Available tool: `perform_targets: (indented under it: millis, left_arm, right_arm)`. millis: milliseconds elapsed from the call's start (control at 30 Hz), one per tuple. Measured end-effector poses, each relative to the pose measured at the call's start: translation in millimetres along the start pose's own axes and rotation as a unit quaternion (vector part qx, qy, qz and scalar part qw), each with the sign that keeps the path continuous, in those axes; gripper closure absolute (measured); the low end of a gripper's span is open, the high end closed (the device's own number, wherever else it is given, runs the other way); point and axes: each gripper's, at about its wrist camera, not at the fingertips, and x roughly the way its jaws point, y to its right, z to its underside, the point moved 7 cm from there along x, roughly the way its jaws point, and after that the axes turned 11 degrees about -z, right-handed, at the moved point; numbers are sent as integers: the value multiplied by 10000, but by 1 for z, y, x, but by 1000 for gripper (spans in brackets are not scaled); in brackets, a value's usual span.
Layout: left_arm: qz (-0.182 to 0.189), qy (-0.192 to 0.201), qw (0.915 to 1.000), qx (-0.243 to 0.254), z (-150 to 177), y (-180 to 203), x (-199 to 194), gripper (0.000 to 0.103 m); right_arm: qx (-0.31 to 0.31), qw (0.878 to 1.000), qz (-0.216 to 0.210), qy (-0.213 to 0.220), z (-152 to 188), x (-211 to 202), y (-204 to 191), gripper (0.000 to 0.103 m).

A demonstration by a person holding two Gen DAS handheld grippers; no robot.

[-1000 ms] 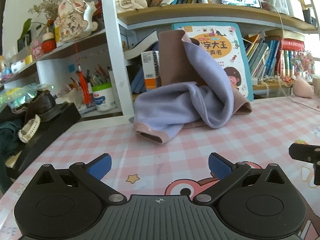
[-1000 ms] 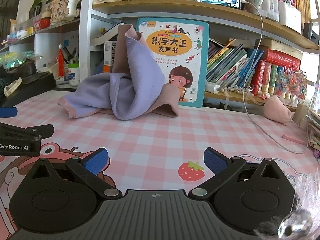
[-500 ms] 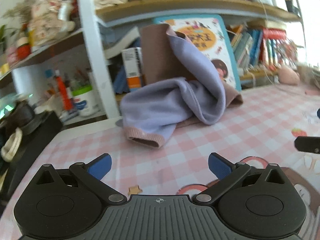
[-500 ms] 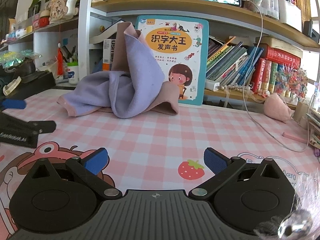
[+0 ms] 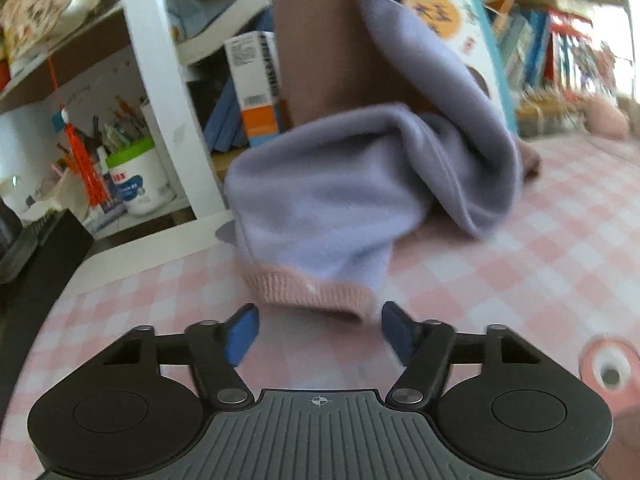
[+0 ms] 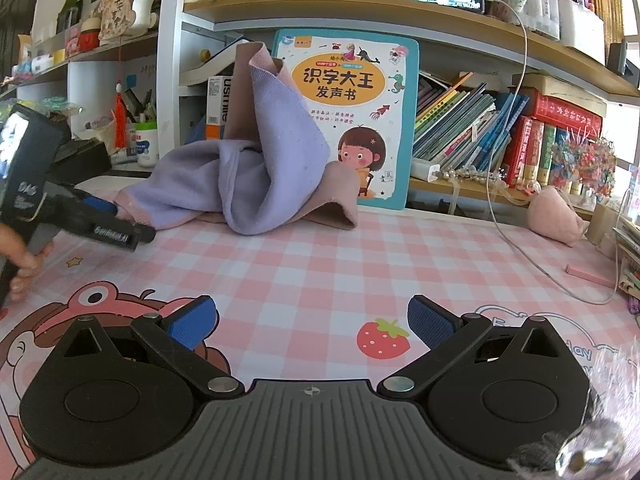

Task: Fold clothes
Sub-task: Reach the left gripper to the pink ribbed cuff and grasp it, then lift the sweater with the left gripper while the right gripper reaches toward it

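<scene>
Sweater (image 5: pixel 360 184): crumpled at tabletop (image 6: pixel 320 264) back edge, unfolded. Your left gripper (image 5: pixel 318 330) fingers, just narrowing, hold nothing; right gripper (image 6: pixel 312 320) fingers spread, empty.

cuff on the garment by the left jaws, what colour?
Pink ribbed cuff on a lavender garment; clearest in the left wrist view.
</scene>
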Motion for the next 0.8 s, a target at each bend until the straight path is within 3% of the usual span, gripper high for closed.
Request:
perform_targets:
  millis: [67,167,200,333,400,500,567,633,800]
  left_arm:
    - [124,-105,9995,-278,-3,-4,6,72]
    - [252,-112,9973,-684,-10,-6,9,95]
    - [324,-55,9970,-703,-12,-4,5,97]
    - [868,353,9952,-282,-19,21,-33,99]
    - [1302,599,9897,6,-20,40,-62,100]
    - [2088,978,9726,291,-21,66,-104,103]
    - [2417,1255,9611,452,-21,76,-125,103]
    - [2406,1440,9583,552,-20,77,-134,96]
    - [1859,1442,9694,696,-14,56,-126,94]
  right_arm:
    - [18,10000,-2,10,0,0,0,0]
    - [37,10000,-6,21,0,0,1,0]
    - [37,10000,-4,25,0,-1,1,0]
    - [17,10000,-7,43,1,-1,0,0]
    - [-18,10000,-22,14,1,0,-2,0]
    - [-97,9999,-32,-30,1,1,-4,0]
    - [-156,9999,-17,-43,1,1,-6,0]
    - [-239,9997,9,-58,1,1,-9,0]
    - [-464,9989,51,-105,1,2,-15,0]
